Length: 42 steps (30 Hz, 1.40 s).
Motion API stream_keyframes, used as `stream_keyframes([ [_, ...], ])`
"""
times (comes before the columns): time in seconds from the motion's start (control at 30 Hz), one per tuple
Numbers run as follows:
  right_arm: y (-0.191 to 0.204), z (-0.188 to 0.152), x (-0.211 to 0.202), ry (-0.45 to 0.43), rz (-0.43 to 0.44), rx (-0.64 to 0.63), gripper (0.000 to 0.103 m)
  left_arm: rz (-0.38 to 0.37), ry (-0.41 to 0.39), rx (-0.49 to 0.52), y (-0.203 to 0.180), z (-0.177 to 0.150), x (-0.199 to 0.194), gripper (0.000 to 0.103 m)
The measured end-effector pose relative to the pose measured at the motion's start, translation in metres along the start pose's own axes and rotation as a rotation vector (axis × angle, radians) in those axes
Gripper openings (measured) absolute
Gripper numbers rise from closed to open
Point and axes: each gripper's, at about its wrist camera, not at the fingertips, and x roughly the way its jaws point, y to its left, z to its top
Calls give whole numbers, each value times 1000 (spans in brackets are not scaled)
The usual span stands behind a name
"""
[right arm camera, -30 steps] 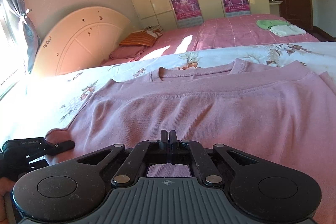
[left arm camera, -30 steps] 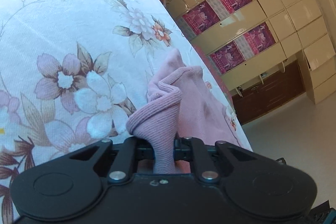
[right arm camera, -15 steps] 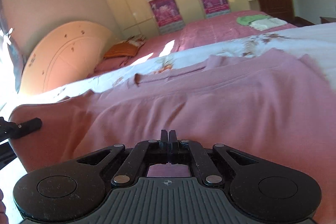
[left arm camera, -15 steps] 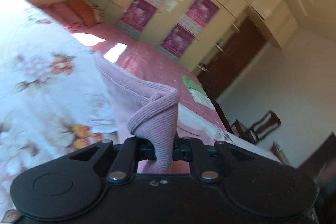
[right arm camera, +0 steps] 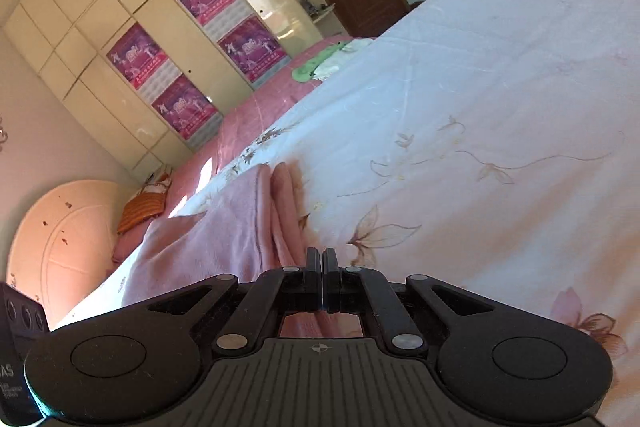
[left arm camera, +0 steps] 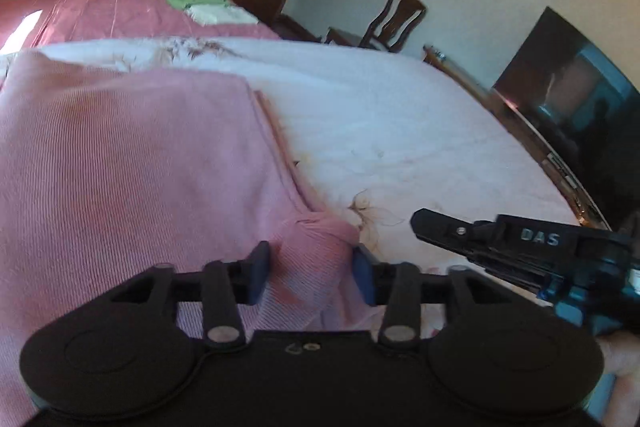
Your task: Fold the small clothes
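A pink knit top (left arm camera: 140, 167) lies folded over on the white floral bedspread (left arm camera: 400, 127). My left gripper (left arm camera: 311, 269) sits low at its near right corner. Its jaws are opening, and a bunched bit of the pink fabric lies loose between the blue pads (left arm camera: 362, 275). My right gripper (left arm camera: 418, 223) reaches in from the right in the left wrist view. In its own view the right gripper (right arm camera: 322, 255) stands at the folded edge of the pink top (right arm camera: 224, 239). Its fingers are nearly together and just starting to part, with pink cloth showing under them.
A second bed with a pink cover holds green and white folded clothes (left arm camera: 200, 3). A wooden chair (left arm camera: 396, 19) and a dark screen (left arm camera: 580, 115) stand beyond the bed's far right edge. A cream wardrobe (right arm camera: 160, 47) and a headboard (right arm camera: 52, 227) are at the left.
Both grippers swept sideways across the bed, carrying the pink fabric over onto the rest of the top. The left jaws, clamped on a rolled cuff before, now stand apart.
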Motion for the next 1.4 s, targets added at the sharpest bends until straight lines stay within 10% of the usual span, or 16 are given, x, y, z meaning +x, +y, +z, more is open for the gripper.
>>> stream_keyframes([
  [0.07, -3, 3, -9, -29, 32, 8, 65, -2, -84, -29, 12, 1, -31, 69],
  [0.1, -2, 3, -11, -41, 63, 7, 67, 9, -119, -39, 22, 2, -45, 70],
  [0.23, 20, 5, 0, 11, 183, -47, 55, 257, -191, -101, 77, 9, -78, 69],
  [0.37, 47, -1, 26, 109, 174, -131, 47, 323, -134, -227, 123, -2, -82, 67],
  [0.8, 61, -4, 105, 294, 88, -310, 46, 286, -103, -279, 148, -25, -83, 72],
  [0.87, 60, -4, 115, 329, 86, -319, 25, 289, -85, -242, 146, -21, -78, 71],
  [1.23, 84, 3, 70, 186, 95, -500, 10, 205, -103, -220, 147, -3, -65, 59],
  [1.4, 48, -9, 106, 252, 5, -455, 10, 251, -39, -246, 131, 5, -36, 59],
])
